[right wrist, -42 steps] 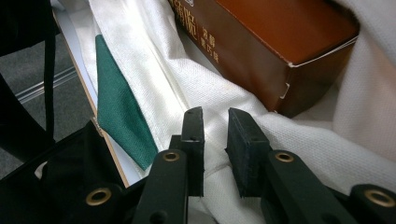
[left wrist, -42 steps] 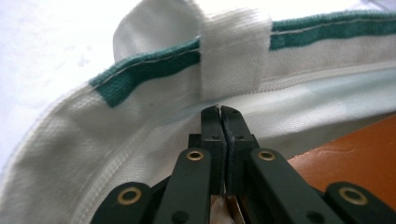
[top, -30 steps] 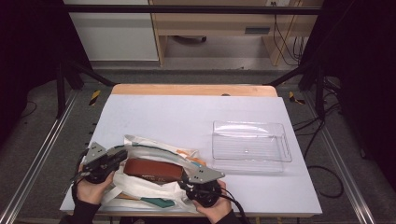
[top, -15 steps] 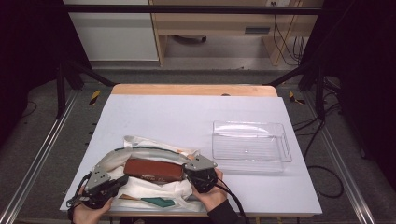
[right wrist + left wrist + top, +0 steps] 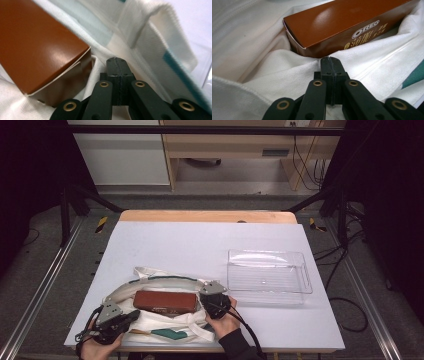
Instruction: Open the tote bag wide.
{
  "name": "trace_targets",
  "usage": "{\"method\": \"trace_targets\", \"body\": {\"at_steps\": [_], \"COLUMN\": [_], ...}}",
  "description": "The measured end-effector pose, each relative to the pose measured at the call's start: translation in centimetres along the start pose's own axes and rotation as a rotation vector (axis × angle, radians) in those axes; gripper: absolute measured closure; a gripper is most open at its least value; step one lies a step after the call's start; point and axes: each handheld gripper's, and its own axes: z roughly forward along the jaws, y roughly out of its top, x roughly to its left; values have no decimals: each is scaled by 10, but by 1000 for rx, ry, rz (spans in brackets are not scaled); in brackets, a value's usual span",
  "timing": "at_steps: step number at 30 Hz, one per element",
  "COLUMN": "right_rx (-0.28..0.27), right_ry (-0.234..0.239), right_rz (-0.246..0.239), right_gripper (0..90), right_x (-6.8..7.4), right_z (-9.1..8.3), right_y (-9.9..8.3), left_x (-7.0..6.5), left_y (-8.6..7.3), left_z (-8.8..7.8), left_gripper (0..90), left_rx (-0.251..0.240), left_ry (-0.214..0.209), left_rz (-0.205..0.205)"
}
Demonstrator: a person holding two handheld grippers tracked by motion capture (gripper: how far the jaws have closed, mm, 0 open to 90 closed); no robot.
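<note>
- Oreo box (image 5: 165, 301), brown and long, lies flat on a white cloth bag (image 5: 150, 290) near the front edge of the desk (image 5: 210, 240), left of centre; in the left gripper view (image 5: 342, 22) one end flap faces the camera and white "OREO" lettering shows on its side.
- Left hand-held gripper (image 5: 131, 316) sits at the front-left corner of the bag, held by the person's left hand (image 5: 100, 347), which comes in low from the bottom edge with the tool angled toward the box.
- Its jaws are pressed together with no gap, their tips (image 5: 330, 62) against a fold of the white cloth just below the box's near end; whether cloth is pinched between them cannot be told.
- Cloth bag shows teal trim (image 5: 167, 335) near the front and looped handles (image 5: 160, 279) behind the box.
- Right hand-held gripper (image 5: 209, 301) stands just beside the right end of the box, gripped by the right hand (image 5: 222, 322), whose dark sleeve rises from the bottom edge.
- Its jaws are likewise closed tight, tips (image 5: 117, 63) among cloth folds next to the box corner (image 5: 62, 62); any cloth caught there cannot be told.
- Clear plastic tray (image 5: 267, 277) lies to the right, apart from the bag.
</note>
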Motion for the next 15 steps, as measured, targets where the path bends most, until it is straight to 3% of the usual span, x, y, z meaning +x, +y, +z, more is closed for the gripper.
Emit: {"method": "trace_targets", "body": {"at_steps": [5, 6, 8, 9, 10, 11, 13, 15], "right_rx": [-4, -19, -62, -73, -81, -84, -91, -94], "right_ry": [28, 49, 87, 97, 109, 112, 126, 151], "right_rz": [19, 14, 12, 11, 7, 0, -9, -13], "right_gripper": [866, 840, 759, 743, 732, 726, 725, 729], "right_x": [-1, -2, 0, 1, 2, 4, 7, 9], "right_z": [-3, -7, -21, -26, -31, -35, -44, -51], "right_y": [0, 1, 1, 1, 0, 0, -3, -6], "left_x": [3, 4, 10, 10, 17, 20, 23, 39], "left_y": [2, 3, 14, 14, 25, 31, 35, 46], "left_z": [-3, -5, -16, -16, -26, -30, -32, -26], "left_gripper": [891, 891, 861, 860, 860, 861, 864, 875], "left_rx": [-20, -32, -107, -107, -158, -166, -169, -148], "left_ry": [-20, -24, -35, -35, -27, -10, 6, 54], "left_rz": [-30, -34, -56, -56, -71, -61, -55, -62]}}
